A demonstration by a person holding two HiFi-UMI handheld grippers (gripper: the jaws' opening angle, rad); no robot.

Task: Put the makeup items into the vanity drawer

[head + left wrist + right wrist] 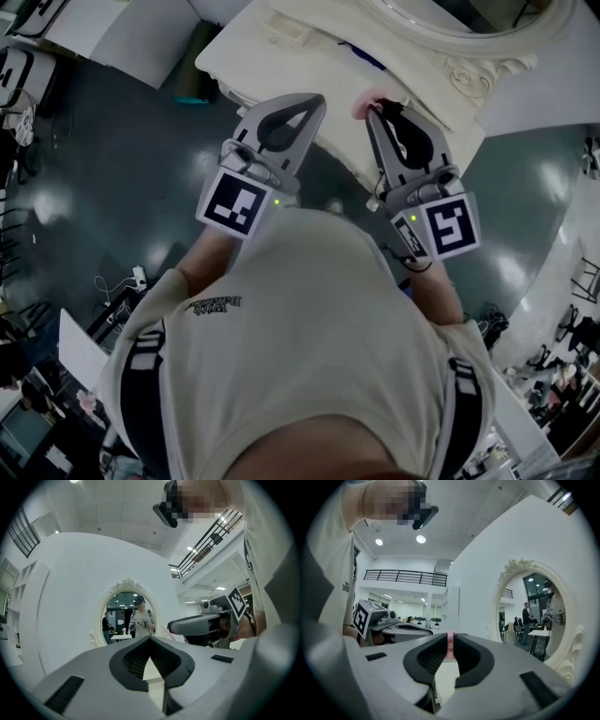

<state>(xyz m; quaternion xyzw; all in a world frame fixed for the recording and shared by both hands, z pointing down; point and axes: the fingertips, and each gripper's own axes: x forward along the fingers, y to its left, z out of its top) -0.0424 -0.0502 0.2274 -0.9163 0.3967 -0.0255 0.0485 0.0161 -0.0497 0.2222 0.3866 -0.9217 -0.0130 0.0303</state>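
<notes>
We're leaning over the cream desk (281, 42), with its carved oval mirror (534, 613) standing along the back edge and showing people in its glass. We're holding both tools side by side, pointing level toward the desk's front edge. Our left tool (315, 99) is sitting with its jaws drawn together at the tips, and nothing is showing between them. Our right tool (376, 111) is pinching narrow on a small pink makeup item (450, 647), which is poking out past the tips just over the desk's front edge.
</notes>
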